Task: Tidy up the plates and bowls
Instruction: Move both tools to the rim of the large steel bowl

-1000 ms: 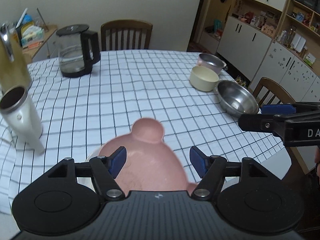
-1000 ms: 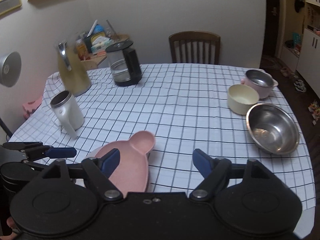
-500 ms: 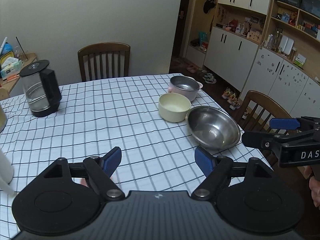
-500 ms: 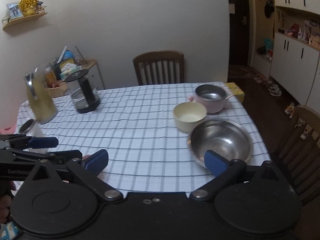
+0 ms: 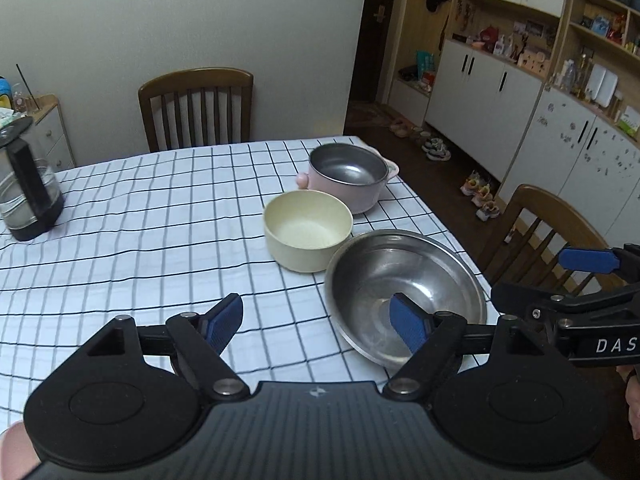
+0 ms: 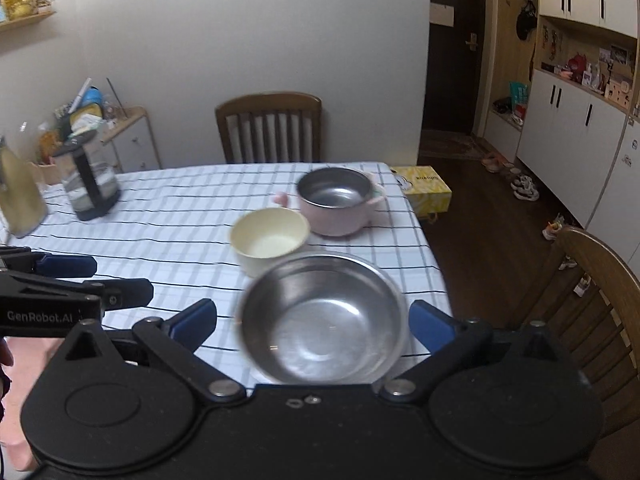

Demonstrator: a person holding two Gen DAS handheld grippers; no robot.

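Note:
Three bowls cluster at the right end of the checked table point(image 5: 140, 248). Nearest is a wide steel bowl point(image 5: 404, 292) point(image 6: 320, 316), behind it a cream bowl point(image 5: 308, 232) point(image 6: 270, 240), and farthest a pink pot with a steel inside point(image 5: 348, 176) point(image 6: 336, 200). My left gripper point(image 5: 314, 320) is open and holds nothing; its right pad point(image 5: 406, 322) shows over the steel bowl's near rim. My right gripper point(image 6: 314, 320) is open wide above the steel bowl, its pads on either side and not touching it. Each gripper appears in the other's view: right gripper point(image 5: 580, 280), left gripper point(image 6: 80, 280).
A glass kettle point(image 5: 28, 196) point(image 6: 90, 184) and a yellow jug point(image 6: 20, 196) stand at the table's left end. A wooden chair point(image 5: 196, 108) is at the far side, another chair point(image 6: 596, 280) by the right edge. A yellow tissue box point(image 6: 424, 190) sits beyond the far right corner.
Both grippers have swung right, away from the pink plate, which has left both views, and now face the bowls. The right gripper's jaws have spread wider.

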